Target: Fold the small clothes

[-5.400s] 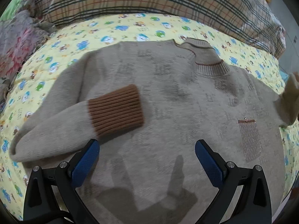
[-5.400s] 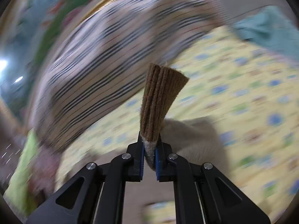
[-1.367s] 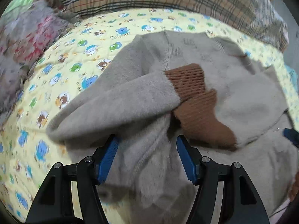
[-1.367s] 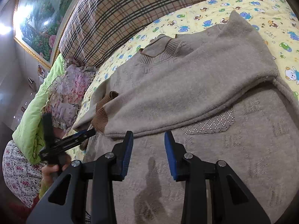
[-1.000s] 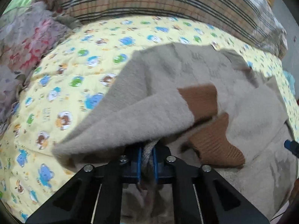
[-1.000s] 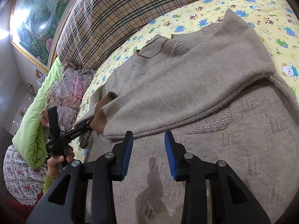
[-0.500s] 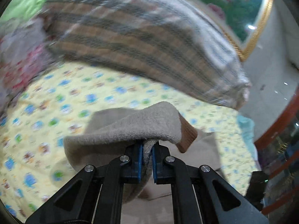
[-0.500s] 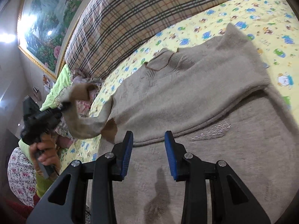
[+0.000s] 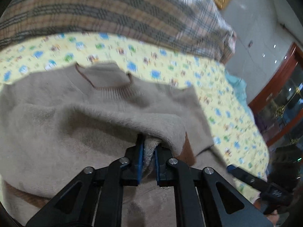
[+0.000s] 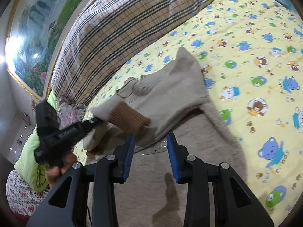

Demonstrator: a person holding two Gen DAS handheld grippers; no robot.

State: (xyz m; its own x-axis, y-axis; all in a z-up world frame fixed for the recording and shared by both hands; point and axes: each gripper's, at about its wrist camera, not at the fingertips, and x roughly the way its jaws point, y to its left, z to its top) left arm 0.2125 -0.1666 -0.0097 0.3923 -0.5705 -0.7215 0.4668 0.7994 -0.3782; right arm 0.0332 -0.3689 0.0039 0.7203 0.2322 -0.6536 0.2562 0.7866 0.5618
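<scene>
Beige fuzzy sweater (image 9: 56, 132), brown cuff (image 10: 130, 119), left hand-held gripper (image 9: 148, 151) pinching sleeve, right (image 10: 150, 151) agape.

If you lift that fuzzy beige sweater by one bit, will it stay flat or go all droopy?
Probably droopy: where the left tongs pinch the sweater, it bunches and sags. The sleeve cuff dangles loosely, so it's likely floppy. Its fuzzy knit probably grips, not slips.

A fuzzy beige knit sweater (image 9: 56, 128) has brown ribbed cuffs (image 10: 128, 121). The yellow bedsheet (image 10: 255, 60) carries blue, green and brown cartoon bears. The plaid pillow (image 9: 113, 13) is tan with dark stripes.
</scene>
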